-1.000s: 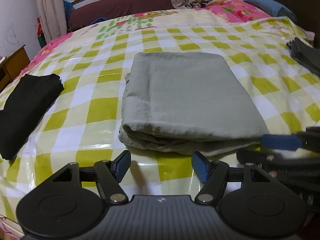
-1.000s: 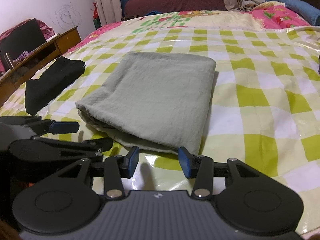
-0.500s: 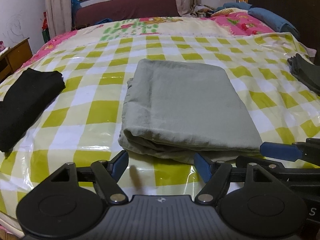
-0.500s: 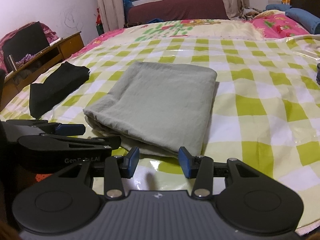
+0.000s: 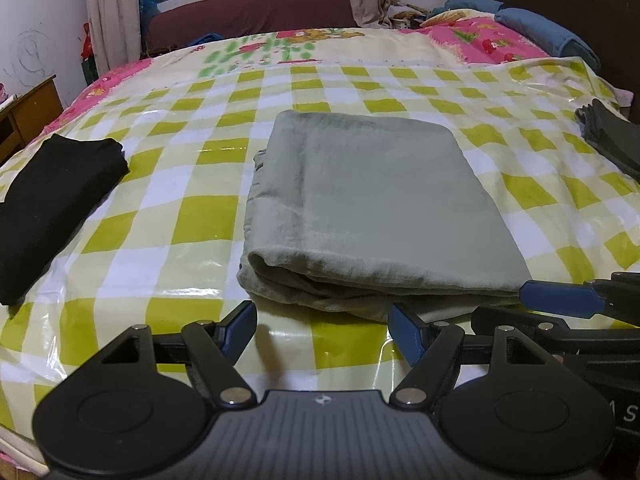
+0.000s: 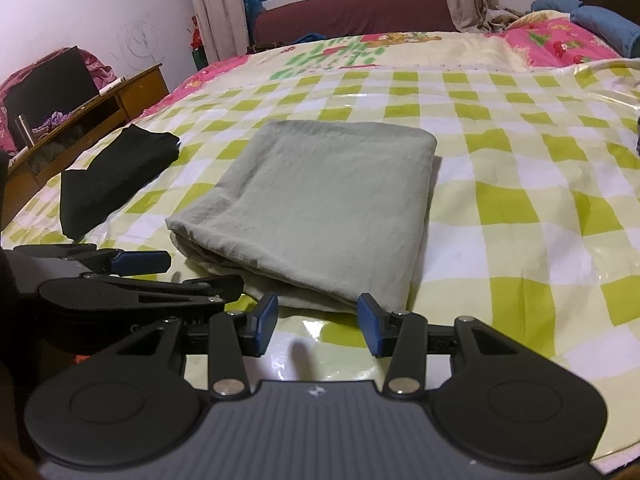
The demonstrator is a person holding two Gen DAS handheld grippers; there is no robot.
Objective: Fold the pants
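two tools sit side by side at the near edge of the bed (image 5: 120,240), both released and grasping nothing; at ten o'clock lies a black garment (image 5: 52,196), apart; the left tool (image 5: 322,330) has the folded grey-green pants (image 5: 372,208) dead ahead at twelve o'clock, long axis running away from it, near fold just beyond its tips; the right tool (image 6: 318,322) sees them (image 6: 320,200) at eleven to twelve, about equally near; folding looks finished
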